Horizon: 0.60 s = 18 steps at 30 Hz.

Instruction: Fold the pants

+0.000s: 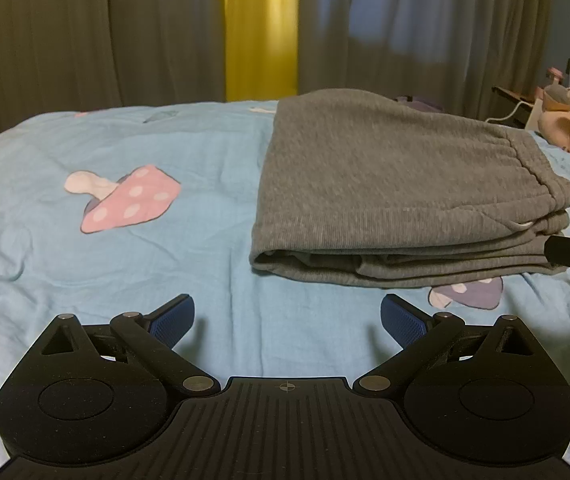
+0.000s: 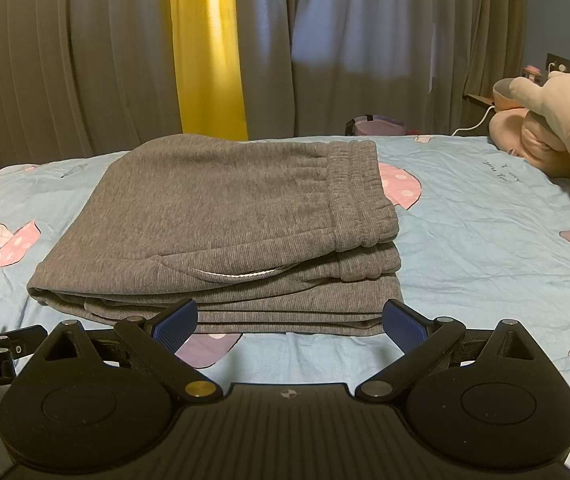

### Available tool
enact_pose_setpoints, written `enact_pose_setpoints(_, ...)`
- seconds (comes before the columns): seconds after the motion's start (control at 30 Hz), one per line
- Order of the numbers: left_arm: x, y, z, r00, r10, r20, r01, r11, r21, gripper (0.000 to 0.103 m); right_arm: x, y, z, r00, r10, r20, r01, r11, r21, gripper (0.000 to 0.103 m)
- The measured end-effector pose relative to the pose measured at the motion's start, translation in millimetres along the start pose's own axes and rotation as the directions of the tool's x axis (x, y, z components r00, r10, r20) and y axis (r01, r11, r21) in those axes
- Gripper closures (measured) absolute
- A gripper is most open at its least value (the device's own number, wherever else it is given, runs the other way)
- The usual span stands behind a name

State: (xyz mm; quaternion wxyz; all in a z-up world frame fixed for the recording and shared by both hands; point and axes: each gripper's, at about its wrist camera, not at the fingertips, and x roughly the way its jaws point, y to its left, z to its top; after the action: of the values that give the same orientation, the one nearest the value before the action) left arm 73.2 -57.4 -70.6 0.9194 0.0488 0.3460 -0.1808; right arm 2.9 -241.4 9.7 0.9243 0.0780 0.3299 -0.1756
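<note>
The grey pants (image 2: 221, 232) lie folded into a flat stack on the blue mushroom-print bed (image 2: 477, 216), waistband on the right edge of the stack and a white drawstring showing between the layers. The right tool (image 2: 291, 318) sits spread wide at the stack's near edge, holding nothing, and the left tool (image 1: 287, 316) is likewise spread and holding nothing over bare sheet to the left of the pants. A plush toy (image 2: 557, 128) lies at the bed's far right, before grey curtains (image 2: 65, 60).

Blue bedsheet (image 2: 465, 208) (mushroom print) under folded grey pants (image 2: 221, 224), plush toy (image 2: 557, 128)
</note>
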Motion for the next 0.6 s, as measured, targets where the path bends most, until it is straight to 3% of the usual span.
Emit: enact_pose_setpoints(0.6, -1.0, 0.8, 0.3, 1.0, -0.003, -0.001, 0.003, 1.0, -0.007, 0.001, 0.6, 0.1, 0.3, 1.0, -0.001, -0.001, 0.001, 1.0, -0.001, 0.004)
